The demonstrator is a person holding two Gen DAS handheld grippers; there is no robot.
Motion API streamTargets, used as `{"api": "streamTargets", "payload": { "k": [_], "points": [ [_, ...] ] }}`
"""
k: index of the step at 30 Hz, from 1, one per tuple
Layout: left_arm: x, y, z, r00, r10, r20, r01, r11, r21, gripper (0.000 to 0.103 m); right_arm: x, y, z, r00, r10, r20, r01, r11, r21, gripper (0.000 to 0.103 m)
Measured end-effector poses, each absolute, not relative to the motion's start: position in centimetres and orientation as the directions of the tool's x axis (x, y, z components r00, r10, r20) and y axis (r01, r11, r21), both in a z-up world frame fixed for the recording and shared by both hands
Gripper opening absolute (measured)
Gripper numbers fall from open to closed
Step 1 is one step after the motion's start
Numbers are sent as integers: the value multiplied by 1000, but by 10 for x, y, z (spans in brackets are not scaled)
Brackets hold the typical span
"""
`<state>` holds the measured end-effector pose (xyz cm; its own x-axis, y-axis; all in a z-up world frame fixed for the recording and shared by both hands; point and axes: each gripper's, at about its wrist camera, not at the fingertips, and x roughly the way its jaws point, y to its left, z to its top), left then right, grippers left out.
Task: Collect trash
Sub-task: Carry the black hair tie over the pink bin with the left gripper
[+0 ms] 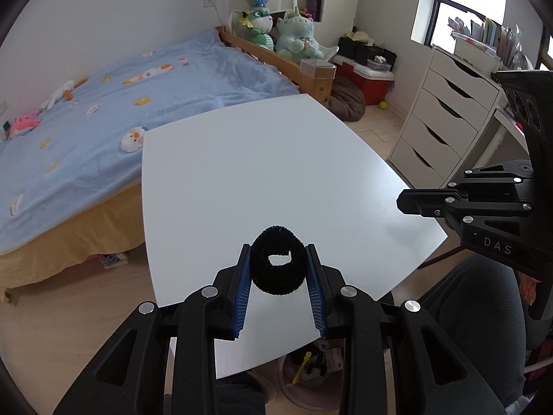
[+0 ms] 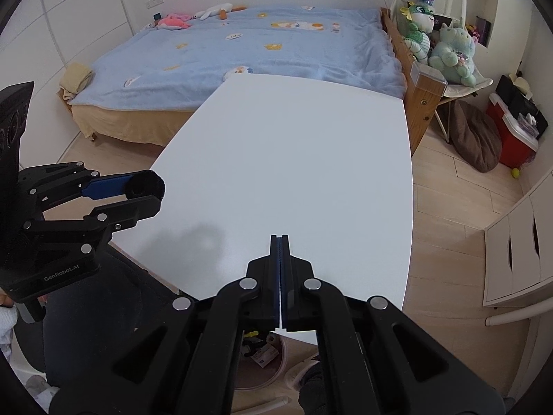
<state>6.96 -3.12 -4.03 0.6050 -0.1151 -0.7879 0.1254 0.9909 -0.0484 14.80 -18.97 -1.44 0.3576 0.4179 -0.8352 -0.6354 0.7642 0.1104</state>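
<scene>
1. Bedroom setting: a bed (image 2: pixel 242 45) with a blue blanket runs along the far wall, plush toys sit at its wooden end, and white drawers (image 1: pixel 446 110) stand under a window.
2. White surface (image 1: pixel 276 173) fills the middle of both views and looks bare, with nothing lying on it.
3. Left tool (image 1: pixel 278 259) is clamped on a black fuzzy ring (image 1: pixel 278 276), probably a hair tie. Its blue pads (image 1: pixel 242 290) press the ring from both sides, so the ring hangs clear above the surface rather than resting on it.
4. Right tool (image 2: pixel 279 238) has its fingers pressed fully together with nothing between them. It hovers over the near edge of the surface, apparently kept out of the way.
5. Below the near edge, a clear-rimmed bin (image 1: pixel 311 373) holds scraps on the floor. Judging by this, the ring is lifted to be carried there and dropped in.
</scene>
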Motion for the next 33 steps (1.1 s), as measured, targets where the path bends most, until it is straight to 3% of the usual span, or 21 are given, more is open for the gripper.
{"api": "streamTargets", "payload": {
  "k": [18, 33],
  "points": [
    [17, -49, -10, 657, -142, -740, 176, 984, -33, 30, 84, -214, 21, 389, 477, -788, -676, 729, 108, 0],
    [-23, -62, -13, 636, -185, -749, 217, 974, -55, 30, 35, -234, 24, 363, 500, -786, -685, 715, 138, 0]
  ]
}}
